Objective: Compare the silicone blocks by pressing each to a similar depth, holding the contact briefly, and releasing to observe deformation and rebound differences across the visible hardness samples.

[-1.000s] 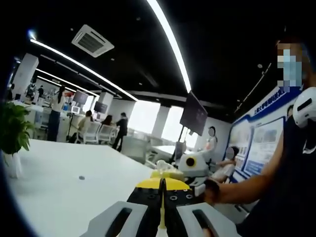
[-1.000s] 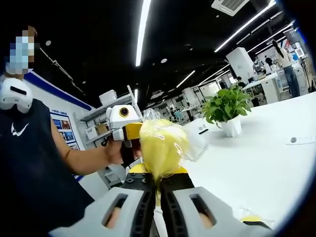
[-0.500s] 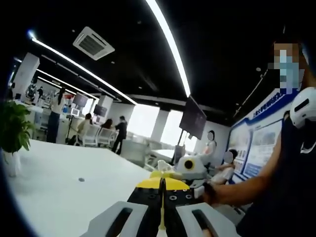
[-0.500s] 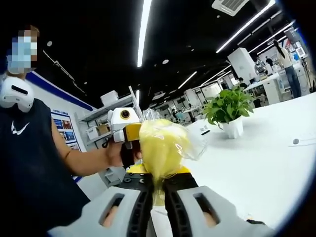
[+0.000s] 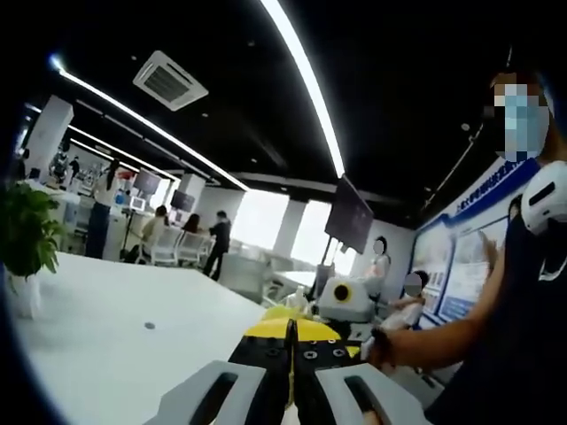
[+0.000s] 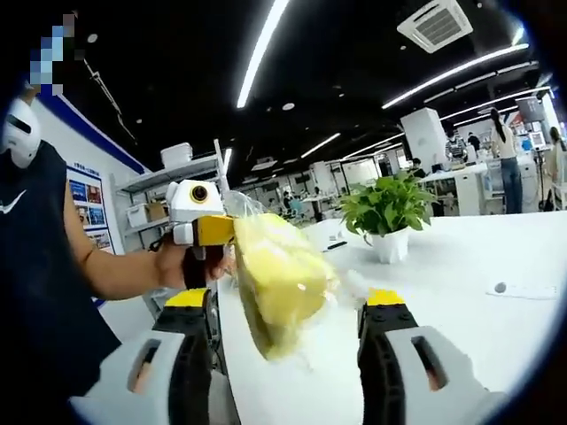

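A yellow silicone block in a clear plastic bag (image 6: 279, 283) hangs tilted in the air over the white table (image 6: 496, 257). My right gripper (image 6: 288, 305) is open, its yellow-tipped jaws wide apart on either side of the block, apart from it. My left gripper (image 6: 227, 230) comes in from the left in a person's hand and pinches the bag's top. In the left gripper view, my left gripper (image 5: 290, 329) has its jaws pressed together with a thin sliver of yellow between them.
A potted plant (image 6: 387, 208) stands on the table, also seen at the left (image 5: 22, 235). A small round mark (image 5: 149, 326) lies on the tabletop. The person's arm (image 5: 443, 341) reaches in from the right. People and desks fill the far room.
My right gripper has opened and let go of the bagged yellow block. The block now hangs from my left gripper alone and has tipped sideways.
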`<state>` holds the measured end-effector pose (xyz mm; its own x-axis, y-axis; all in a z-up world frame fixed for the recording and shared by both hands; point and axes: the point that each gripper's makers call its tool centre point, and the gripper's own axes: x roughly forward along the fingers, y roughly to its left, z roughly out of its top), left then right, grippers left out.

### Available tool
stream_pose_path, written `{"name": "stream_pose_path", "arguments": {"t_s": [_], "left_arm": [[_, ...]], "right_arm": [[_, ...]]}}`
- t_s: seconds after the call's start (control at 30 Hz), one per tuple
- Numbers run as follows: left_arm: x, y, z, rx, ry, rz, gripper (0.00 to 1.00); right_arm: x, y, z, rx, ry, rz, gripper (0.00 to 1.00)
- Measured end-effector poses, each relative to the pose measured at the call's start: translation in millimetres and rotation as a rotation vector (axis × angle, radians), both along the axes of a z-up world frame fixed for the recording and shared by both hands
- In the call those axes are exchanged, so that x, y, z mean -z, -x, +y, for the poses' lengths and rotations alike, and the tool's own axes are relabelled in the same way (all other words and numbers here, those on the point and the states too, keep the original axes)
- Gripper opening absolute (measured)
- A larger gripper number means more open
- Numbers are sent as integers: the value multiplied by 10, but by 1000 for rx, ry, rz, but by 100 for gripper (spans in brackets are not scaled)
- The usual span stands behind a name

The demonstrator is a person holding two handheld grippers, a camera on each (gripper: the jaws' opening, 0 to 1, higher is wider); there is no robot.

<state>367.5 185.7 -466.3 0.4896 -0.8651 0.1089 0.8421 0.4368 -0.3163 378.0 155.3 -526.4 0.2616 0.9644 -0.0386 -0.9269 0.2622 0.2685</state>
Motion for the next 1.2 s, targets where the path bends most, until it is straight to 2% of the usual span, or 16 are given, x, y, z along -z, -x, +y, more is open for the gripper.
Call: {"name": "stream_pose_path", "arguments": {"t_s": [0.17,0.23,0.33,0.4,0.53,0.63,0.83,0.93,1.1,1.2], "left_arm": [[-12,-44,122,-29,21,12,0],[-23,-62,166,-36,47,30,0],[-40,-78,207,-41,67,41,0],[-32,-100,221,-50,75,61,0],[39,-153,240,-85,55,59,0],[187,-215,271,-95,105,134,0],[442,-276,295,-118,128,189,0],[533,-303,297,-123,124,209,0],[688,-374,311,-131,154,268,0],[897,-420,291,-135,152,319,0]], "right_arm": [[74,-121,-166,87,33,-13,91],[88,-161,-269,128,42,-16,96],[78,-235,-416,170,38,-28,96],[123,-296,-538,219,71,-49,96],[253,-361,-784,295,118,-64,96],[428,-396,-1033,364,156,-57,96],[706,-363,-1403,454,202,-59,96],[897,-320,-1572,489,258,-55,96],[1094,-249,-1743,526,294,-52,96],[1289,-219,-1852,548,362,-56,96]]}}
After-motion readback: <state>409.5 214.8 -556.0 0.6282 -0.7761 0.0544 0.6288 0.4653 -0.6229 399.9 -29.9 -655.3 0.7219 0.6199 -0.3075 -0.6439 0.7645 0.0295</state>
